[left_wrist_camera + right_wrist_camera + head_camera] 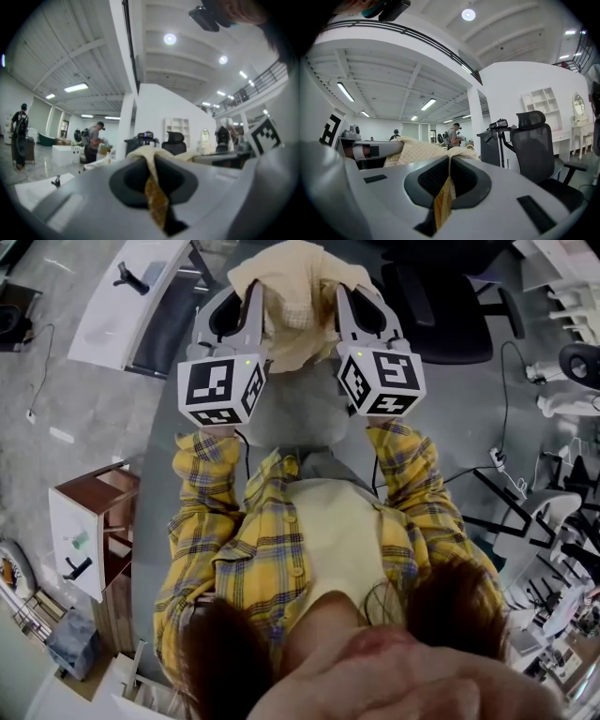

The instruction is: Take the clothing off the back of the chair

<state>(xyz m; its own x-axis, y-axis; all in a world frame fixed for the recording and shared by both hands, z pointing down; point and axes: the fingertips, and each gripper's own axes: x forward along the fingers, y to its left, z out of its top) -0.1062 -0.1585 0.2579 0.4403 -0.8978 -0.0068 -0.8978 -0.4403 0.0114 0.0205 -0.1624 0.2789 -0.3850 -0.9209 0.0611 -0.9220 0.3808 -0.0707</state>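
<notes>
White ceiling (408, 79) only in gripper views; left claw (254, 298), right claw (343, 300) pinching clothing (296, 287).

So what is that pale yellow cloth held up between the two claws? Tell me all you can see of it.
The clothing is a pale cream-yellow garment of soft fabric with a fine checked weave, bunched rather than spread flat. The left gripper is shut on one edge and the right gripper on the other, each pinching a thin fold. The middle lies in loose folds between them.
</notes>
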